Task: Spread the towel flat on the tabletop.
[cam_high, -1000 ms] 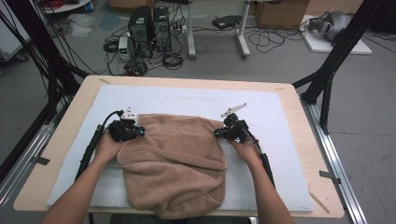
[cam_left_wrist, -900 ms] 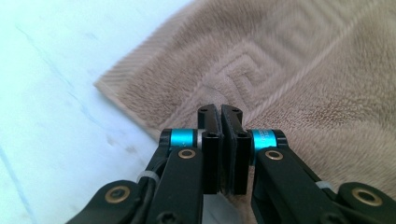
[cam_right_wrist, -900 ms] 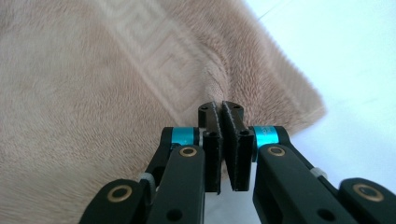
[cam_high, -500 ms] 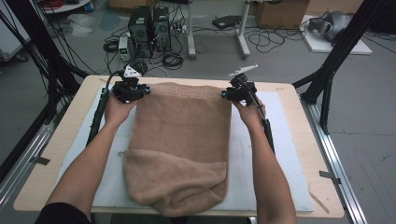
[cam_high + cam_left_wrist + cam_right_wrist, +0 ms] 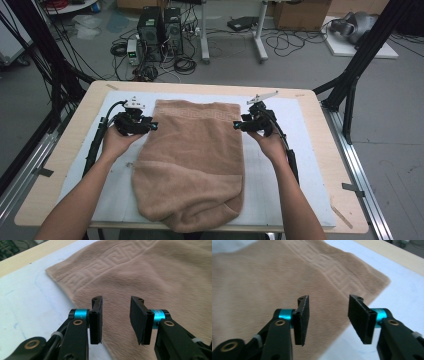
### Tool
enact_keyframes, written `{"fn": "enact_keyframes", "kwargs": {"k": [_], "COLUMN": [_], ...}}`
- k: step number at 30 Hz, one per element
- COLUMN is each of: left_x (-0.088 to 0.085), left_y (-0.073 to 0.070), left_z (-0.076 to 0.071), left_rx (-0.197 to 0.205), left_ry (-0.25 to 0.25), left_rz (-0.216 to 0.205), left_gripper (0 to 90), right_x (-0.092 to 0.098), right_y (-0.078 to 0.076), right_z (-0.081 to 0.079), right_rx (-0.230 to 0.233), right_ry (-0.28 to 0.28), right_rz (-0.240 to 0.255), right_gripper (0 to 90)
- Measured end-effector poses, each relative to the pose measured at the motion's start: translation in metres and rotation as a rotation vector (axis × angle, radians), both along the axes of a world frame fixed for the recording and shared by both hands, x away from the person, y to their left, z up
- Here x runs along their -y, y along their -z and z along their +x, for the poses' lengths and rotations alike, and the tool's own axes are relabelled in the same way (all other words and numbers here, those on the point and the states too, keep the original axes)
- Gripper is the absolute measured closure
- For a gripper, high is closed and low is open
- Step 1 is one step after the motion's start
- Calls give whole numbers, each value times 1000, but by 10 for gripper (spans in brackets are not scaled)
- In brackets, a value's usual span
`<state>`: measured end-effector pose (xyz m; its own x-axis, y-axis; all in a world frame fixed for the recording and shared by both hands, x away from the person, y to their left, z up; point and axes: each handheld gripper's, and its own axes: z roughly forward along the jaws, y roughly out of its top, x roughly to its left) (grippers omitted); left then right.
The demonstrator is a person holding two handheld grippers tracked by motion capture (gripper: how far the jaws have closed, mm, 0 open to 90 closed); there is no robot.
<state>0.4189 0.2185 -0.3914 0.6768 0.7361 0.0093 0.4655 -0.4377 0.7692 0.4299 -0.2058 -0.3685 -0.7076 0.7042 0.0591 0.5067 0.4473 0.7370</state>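
Towel (image 5: 192, 160): your tan towel lies spread lengthwise down the middle of the white mat (image 5: 280, 175) on the wooden table (image 5: 65, 165), its patterned far hem toward twelve o'clock and its rumpled, doubled near end toward six, just overhanging the table's near edge. Your left gripper (image 5: 152, 125) sits at the towel's nine o'clock side near the far corner, jaws pointing inward. They have just been opening and now stand partly apart, with nothing between them; the towel lies below. Your right gripper (image 5: 236, 124) mirrors it at three o'clock, jaws likewise just opened to a moderate gap, gripping nothing, above the towel's edge.
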Motion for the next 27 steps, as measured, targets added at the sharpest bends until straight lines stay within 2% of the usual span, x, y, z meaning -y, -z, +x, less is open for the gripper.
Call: {"fn": "enact_keyframes", "kwargs": {"k": [2, 4, 6, 9, 13, 15, 16, 18, 20, 22, 24, 26, 27], "left_x": [-3, -5, -6, -9, -16, -17, -19, -20, -20, -19, -16, -13, -12], "left_y": [-1, -4, -6, -8, -5, -3, 0, 4, 9, 13, 16, 20, 23], "left_z": [-11, -22, -34, -56, -80, -90, -98, -108, -114, -118, -121, -124, -125], "left_rx": [8, -13, 13, 28, 42, 32, 47, 51, 52, 44, 42, 32, 24], "left_ry": [14, 39, 64, 94, 114, 131, 136, 152, 162, 177, 191, 212, 225], "left_rz": [-26, -28, -28, -60, -76, -55, -60, -67, -75, -77, -84, -82, -73], "left_gripper": [601, 566, 549, 531, 505, 489, 485, 489, 489, 489, 488, 489, 490], "right_x": [0, -1, -1, 0, 2, 2, 1, 1, -1, -5, -10, -14, -17], "right_y": [-1, -2, -2, -3, 1, 6, 8, 13, 19, 24, 28, 32, 35], "right_z": [-12, -23, -35, -56, -85, -99, -106, -117, -125, -132, -136, -139, -141], "right_rx": [14, 18, 20, 32, 46, 52, 49, 49, 35, 40, 22, 18, 0], "right_ry": [-10, -26, -40, -69, -99, -116, -122, -138, -154, -174, -201, -225, -236], "right_rz": [19, 26, 30, 40, 65, 73, 70, 71, 68, 40, 33, 19, 20], "right_gripper": [493, 461, 446, 427, 410, 410, 410, 413, 416, 427, 427, 429, 431]}}
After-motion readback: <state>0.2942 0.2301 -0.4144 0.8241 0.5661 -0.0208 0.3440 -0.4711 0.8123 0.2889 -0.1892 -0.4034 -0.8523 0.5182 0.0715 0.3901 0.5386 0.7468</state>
